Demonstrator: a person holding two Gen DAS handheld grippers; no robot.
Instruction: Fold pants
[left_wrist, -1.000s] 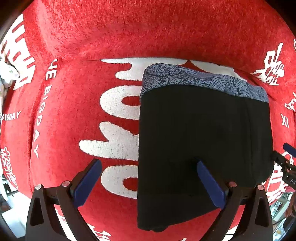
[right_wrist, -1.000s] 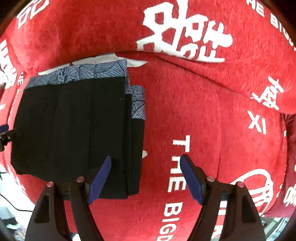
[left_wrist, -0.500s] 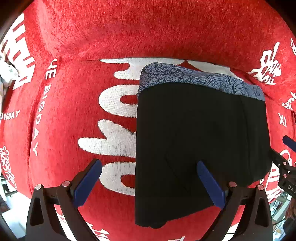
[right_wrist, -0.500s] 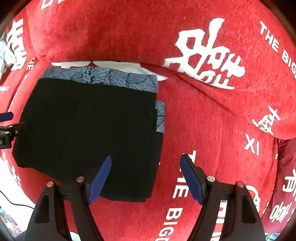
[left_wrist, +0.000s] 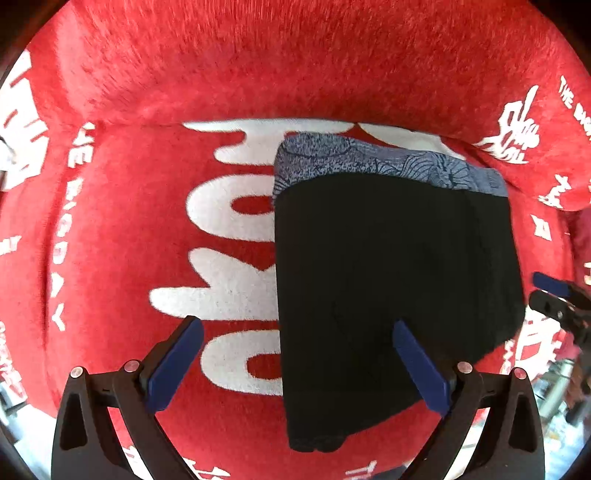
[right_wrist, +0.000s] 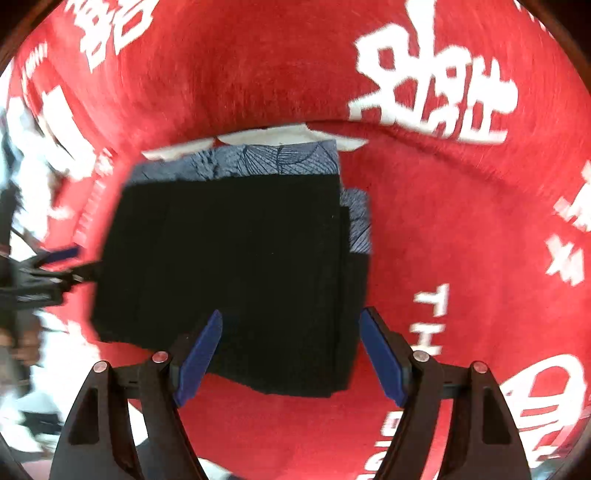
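Observation:
The black pants (left_wrist: 388, 280) lie folded into a flat rectangle on the red sofa seat (left_wrist: 129, 221), a blue-grey patterned waistband (left_wrist: 369, 166) showing along the far edge. My left gripper (left_wrist: 295, 325) hangs open above the pants' left edge, one finger over the seat, the other over the black cloth. In the right wrist view the pants (right_wrist: 229, 258) fill the centre, and my right gripper (right_wrist: 291, 317) is open above their near right corner, nothing between its fingers. Each gripper also shows at the side of the other's view: right gripper (left_wrist: 554, 299), left gripper (right_wrist: 55, 266).
The sofa is covered in red plush cloth with large white characters (right_wrist: 432, 85) and letters (left_wrist: 229, 266). Its backrest (left_wrist: 295, 59) rises just behind the pants. The seat's front edge and blurred floor clutter (right_wrist: 22, 369) lie at the bottom corners.
In the right wrist view the pants have shifted rightward, so my right gripper now sits over their near right corner instead of beside them. The left wrist view has barely changed.

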